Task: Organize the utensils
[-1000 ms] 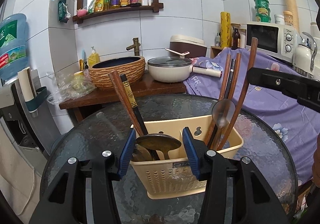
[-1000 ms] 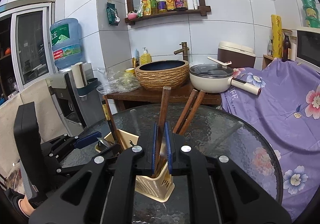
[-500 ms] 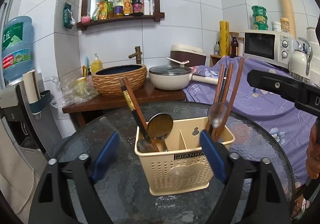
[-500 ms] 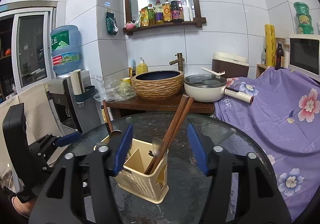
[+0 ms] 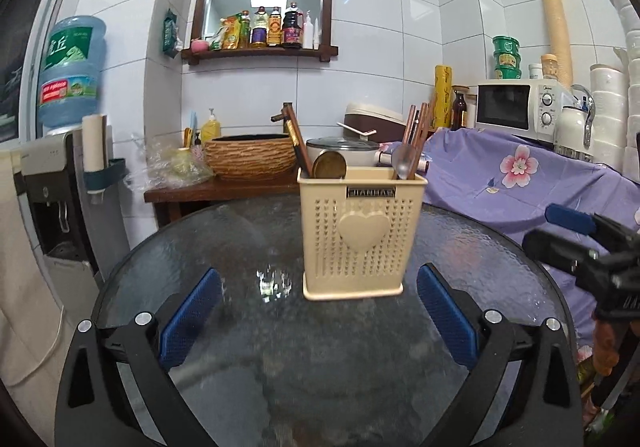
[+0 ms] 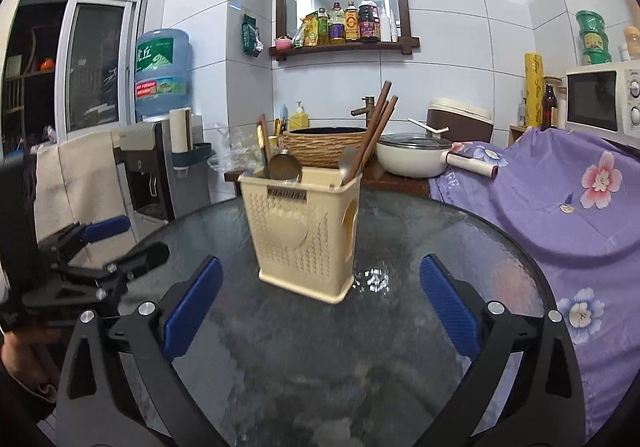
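Two grippers hover over the near edge of a round, dark glass bench (image 5: 248, 359). The left gripper (image 5: 318, 311) has its blue-padded fingers (image 5: 188, 317) spread wide and opening, with nothing between them. The right gripper (image 6: 320, 305) is the same: fingers (image 6: 450, 303) far apart, opening, empty. In the right wrist view the left gripper shows again at the bench's left edge, and in the left wrist view the right gripper shows at the bench's right edge.

Near the middle of the bench stands a cream perforated utensil caddy (image 5: 362, 239), upright, clear of both grippers. Its front wall bears a raised heart and a small dark nameplate (image 5: 371, 192) whose letters look like "JIANHAO" but are too small to be sure. Its left compartment holds a bronze-coloured spoon (image 5: 329, 166) and dark chopsticks (image 5: 298, 143); its right compartment holds a silver spoon (image 5: 401, 163) and brown wooden chopsticks (image 5: 416, 131).

Beyond the far edge a wooden side table carries a woven-pattern basin (image 5: 250, 157) and a white lidded pan (image 5: 344, 149). A purple floral cloth (image 5: 520, 183) lies to the right, with a white microwave (image 5: 516, 105) behind it. At far left stands a blue water bottle (image 5: 70, 71) with Chinese characters on its label. A wall shelf (image 5: 260, 51) holds labelled bottles, their print unreadable.
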The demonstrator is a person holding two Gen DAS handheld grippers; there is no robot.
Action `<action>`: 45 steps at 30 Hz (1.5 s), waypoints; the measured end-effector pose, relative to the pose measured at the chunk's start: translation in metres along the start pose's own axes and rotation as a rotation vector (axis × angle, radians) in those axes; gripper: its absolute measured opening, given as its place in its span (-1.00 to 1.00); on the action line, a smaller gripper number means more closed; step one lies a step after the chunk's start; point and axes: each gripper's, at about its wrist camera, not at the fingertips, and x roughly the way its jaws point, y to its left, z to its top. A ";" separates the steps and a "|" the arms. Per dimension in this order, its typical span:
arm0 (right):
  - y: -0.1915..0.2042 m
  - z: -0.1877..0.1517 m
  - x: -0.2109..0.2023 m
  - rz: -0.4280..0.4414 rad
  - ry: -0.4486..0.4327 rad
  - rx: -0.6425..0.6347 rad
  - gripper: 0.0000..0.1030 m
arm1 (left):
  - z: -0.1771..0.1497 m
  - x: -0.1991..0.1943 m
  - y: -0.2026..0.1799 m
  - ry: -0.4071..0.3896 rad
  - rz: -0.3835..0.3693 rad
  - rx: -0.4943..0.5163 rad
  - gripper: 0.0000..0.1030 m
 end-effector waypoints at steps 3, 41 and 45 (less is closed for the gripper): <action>0.014 -0.024 -0.022 -0.018 -0.005 -0.044 0.89 | -0.019 -0.023 0.003 -0.001 -0.002 -0.036 0.87; 0.059 -0.086 -0.146 0.015 -0.082 -0.023 0.89 | -0.071 -0.139 -0.006 0.004 0.009 -0.108 0.87; 0.060 -0.086 -0.147 0.016 -0.079 -0.024 0.89 | -0.071 -0.139 -0.010 0.009 0.007 -0.104 0.87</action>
